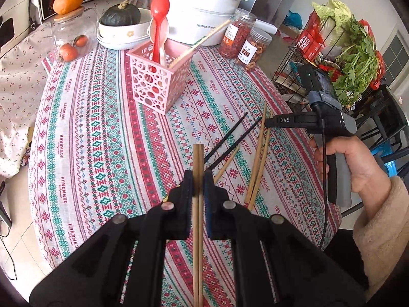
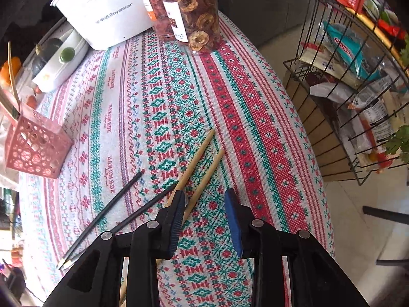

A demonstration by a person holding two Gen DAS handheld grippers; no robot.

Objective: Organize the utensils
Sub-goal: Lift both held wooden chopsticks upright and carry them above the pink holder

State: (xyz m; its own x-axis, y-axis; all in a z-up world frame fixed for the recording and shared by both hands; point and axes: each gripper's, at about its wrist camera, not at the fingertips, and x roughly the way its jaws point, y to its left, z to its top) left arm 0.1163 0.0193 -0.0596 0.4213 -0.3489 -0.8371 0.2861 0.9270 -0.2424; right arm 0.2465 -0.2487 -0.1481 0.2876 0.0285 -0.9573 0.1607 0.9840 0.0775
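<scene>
Left wrist view: left gripper (image 1: pixel 198 179) clenched on a wooden chopstick pair (image 1: pixel 197 158), held above the cloth (image 1: pixel 102 128), short of the pink basket (image 1: pixel 158 76). Right gripper (image 2: pixel 204 199) released, nothing between its pads, over two wooden chopsticks (image 2: pixel 202 153) beside two black ones (image 2: pixel 102 212).

Risks, judged: the pinched pair could pivot or slip and miss the basket mouth; the right jaws may catch only one stick.

Writing: "HANDMADE" on cloth, "Royalstar" on pot (image 2: pixel 102 5), "DAS" on a right finger.

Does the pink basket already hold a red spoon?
Yes, a red spoon stands upright inside the pink basket, beside a white spoon and a leaning wooden chopstick.
</scene>
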